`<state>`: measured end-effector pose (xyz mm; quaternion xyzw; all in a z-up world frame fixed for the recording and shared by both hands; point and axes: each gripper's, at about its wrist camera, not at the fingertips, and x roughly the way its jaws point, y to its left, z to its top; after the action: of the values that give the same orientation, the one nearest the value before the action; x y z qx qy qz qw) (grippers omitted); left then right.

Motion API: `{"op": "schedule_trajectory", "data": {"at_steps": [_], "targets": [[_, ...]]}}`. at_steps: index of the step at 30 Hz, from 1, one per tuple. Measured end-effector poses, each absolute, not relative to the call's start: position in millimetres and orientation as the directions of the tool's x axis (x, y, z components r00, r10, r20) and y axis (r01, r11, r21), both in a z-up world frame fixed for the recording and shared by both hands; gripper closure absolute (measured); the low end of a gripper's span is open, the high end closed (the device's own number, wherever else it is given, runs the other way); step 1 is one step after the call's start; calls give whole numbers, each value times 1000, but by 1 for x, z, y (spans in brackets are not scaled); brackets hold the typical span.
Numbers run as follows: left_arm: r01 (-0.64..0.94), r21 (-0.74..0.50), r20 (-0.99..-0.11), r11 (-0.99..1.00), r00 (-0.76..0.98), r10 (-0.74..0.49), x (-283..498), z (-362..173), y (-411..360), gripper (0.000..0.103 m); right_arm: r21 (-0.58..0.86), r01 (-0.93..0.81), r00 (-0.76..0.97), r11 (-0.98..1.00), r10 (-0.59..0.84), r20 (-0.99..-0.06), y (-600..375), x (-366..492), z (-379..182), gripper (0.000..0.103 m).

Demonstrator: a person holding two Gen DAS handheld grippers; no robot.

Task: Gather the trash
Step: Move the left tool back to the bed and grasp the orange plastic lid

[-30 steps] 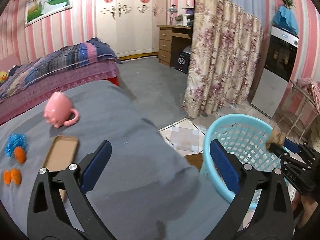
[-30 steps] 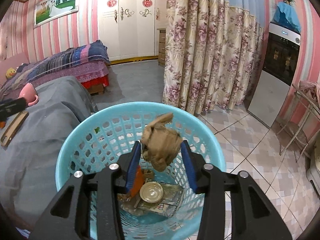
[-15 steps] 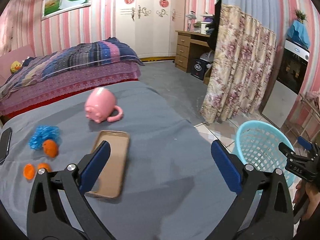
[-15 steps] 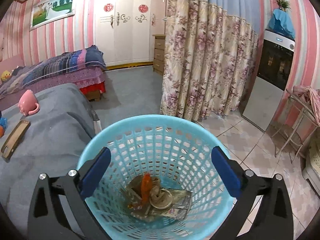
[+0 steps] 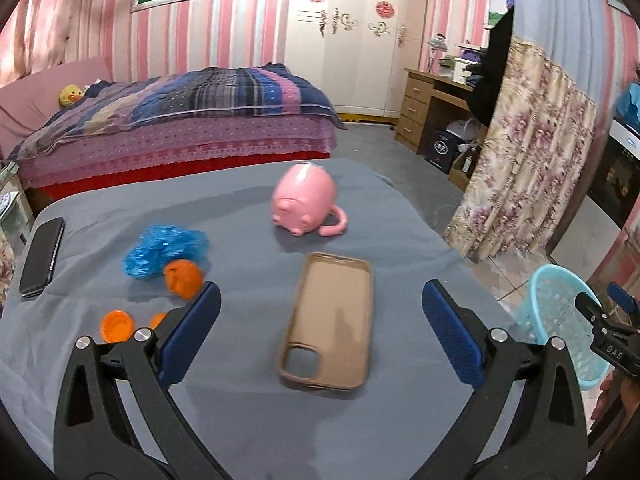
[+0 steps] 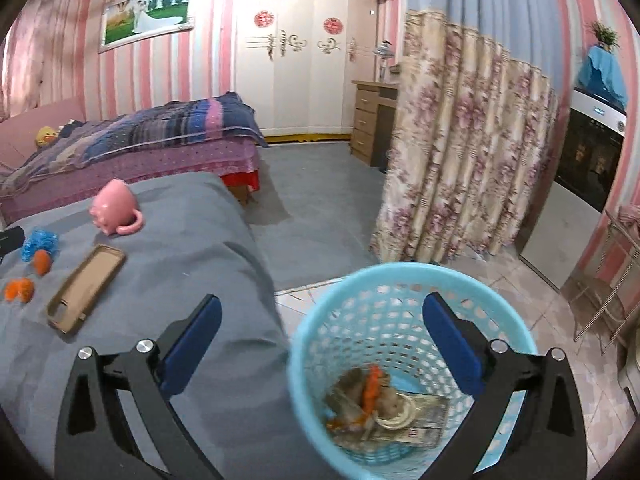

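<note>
On grey cloth (image 5: 248, 420), crinkled blue plastic (image 5: 166, 249) beside rounded orange peels (image 5: 183, 280).

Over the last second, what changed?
The right gripper had a crumpled brown wad over the blue basket; its jaws have just been opening and are empty now, the wad in the basket. The left gripper, open, swung from the basket side to above the phone case. Pink mug and orange peels unmoved.

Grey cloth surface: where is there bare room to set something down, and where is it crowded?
Bare: the strip right of the phone case out to the cloth's right edge, and behind the pink mug. Crowded: the left side, with blue wrapper, orange peels and black phone.
</note>
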<state>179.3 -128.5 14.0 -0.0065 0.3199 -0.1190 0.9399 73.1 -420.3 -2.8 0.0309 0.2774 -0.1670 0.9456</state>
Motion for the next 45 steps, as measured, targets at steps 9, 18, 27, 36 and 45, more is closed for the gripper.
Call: {"op": "schedule_trajectory", "data": {"at_steps": [9, 18, 27, 36, 45], "targets": [[146, -69, -615, 987, 772, -158, 191, 8, -76, 6, 10, 235, 835, 972, -197, -514, -354, 110, 14, 5], [97, -45, -647, 994, 756, -103, 204, -3, -16, 6, -35, 135, 852, 990, -135, -506, -284, 145, 25, 5], [8, -81, -687, 997, 724, -61, 216, -24, 46, 6, 10, 102, 848, 995, -81, -523, -247, 176, 20, 5], [-7, -49, -768, 999, 640, -33, 237, -68, 58, 6, -64, 129, 813, 990, -142, -565, -248, 188, -20, 5], [5, -127, -770, 992, 629, -102, 245, -82, 66, 27, -25, 143, 795, 989, -130, -593, -256, 191, -29, 5]]}}
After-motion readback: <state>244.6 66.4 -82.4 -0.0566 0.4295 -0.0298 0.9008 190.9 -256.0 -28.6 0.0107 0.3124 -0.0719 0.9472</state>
